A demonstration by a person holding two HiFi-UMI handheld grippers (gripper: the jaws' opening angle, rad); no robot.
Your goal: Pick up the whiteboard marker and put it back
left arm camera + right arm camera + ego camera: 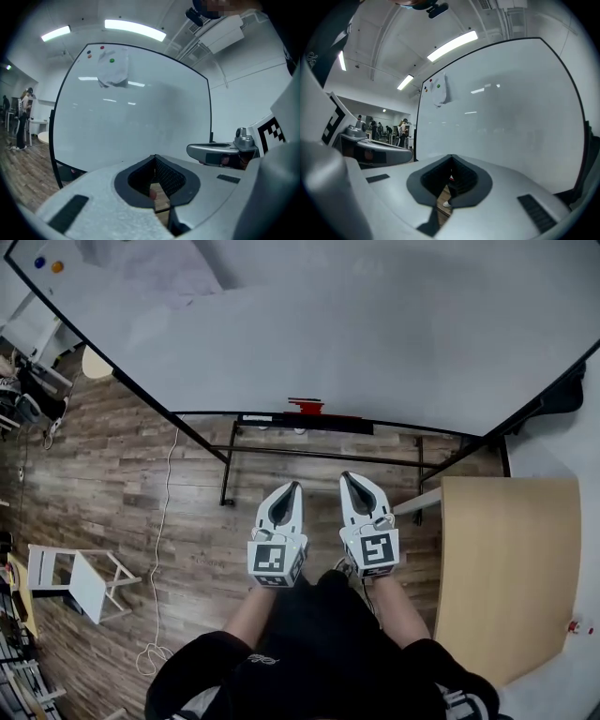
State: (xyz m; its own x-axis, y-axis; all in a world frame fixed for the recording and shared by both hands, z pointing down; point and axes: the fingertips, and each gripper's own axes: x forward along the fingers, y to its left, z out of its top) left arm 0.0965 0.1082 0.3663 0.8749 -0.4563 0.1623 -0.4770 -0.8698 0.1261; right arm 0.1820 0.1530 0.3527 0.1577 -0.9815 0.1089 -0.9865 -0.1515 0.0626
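A red item, probably the whiteboard marker (306, 407), lay crosswise on the whiteboard (375, 324) ledge, upper centre. Left gripper (292, 487) sat slightly nearer than right gripper (350, 478), both jaws clenched and empty.

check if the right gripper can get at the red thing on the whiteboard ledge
Probably yes: nothing stands between the right gripper and the red thing on the ledge. The two are well apart, though, and its jaws are together, so they would have to open first.

Legible text: none | left gripper (294, 486) cube (277, 559), right gripper (347, 476) cube (375, 550): square patterns only | sleeve print (263, 661) behind left gripper: unreadable
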